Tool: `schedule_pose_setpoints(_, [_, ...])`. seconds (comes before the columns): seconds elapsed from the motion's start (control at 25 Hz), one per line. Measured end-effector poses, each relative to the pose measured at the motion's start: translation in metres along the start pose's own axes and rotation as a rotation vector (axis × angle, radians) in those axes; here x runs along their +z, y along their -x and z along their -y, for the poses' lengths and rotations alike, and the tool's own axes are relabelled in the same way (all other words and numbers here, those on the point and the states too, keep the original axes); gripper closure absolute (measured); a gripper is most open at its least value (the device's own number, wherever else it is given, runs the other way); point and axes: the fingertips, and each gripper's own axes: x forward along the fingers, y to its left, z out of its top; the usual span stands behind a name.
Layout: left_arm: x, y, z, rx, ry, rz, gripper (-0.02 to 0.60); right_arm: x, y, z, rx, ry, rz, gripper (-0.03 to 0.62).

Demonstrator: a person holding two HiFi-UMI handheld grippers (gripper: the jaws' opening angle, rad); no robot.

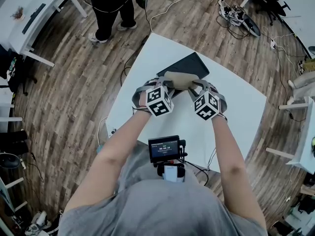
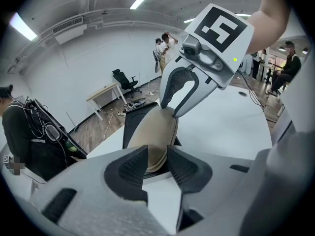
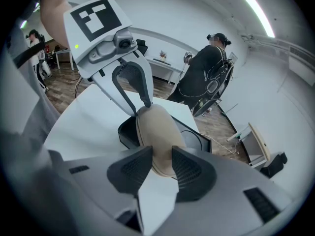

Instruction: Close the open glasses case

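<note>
**Status.** The case (image 1: 180, 79) sits at upper centre of the head view, on the white table (image 1: 241, 114), against a black tray (image 1: 191, 64). The left gripper (image 2: 156, 164) has its jaws drawn in to a narrow gap, clamped on the near end of the tan shell. The right gripper (image 3: 161, 167) grips the opposite end the same way. In the left gripper view, the two halves meet along a thin seam at the lower edge, with no interior showing.

**Judgement.** The lid appears down or nearly so. Whether it has latched cannot be confirmed. What remains is probably a final squeeze, then release.

**Markings.** No brand or label shows on the case. The gripper cubes carry black-and-white square patterns only. A small screen (image 1: 164, 148) at lower centre of the head view shows a readout too small to read.
</note>
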Motion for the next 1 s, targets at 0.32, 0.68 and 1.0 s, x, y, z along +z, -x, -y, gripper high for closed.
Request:
schedule_pose_setpoints(0.32, [-0.001,-0.001,-0.002,-0.005,-0.02,-0.019,0.466,0.002,-0.001,0.002,0.007,-0.024,0.002,0.493])
schedule_pose_setpoints(0.68, [-0.002,-0.001,-0.007,-0.01,-0.043,-0.042,0.466,0.005,0.002,0.008,-0.001,-0.085,0.01,0.493])
schedule_pose_setpoints(1.0, [0.012,0.025,-0.011,-0.006,0.08,0.072,0.466,0.022,0.043,0.016,-0.039,-0.37,0.212,0.494])
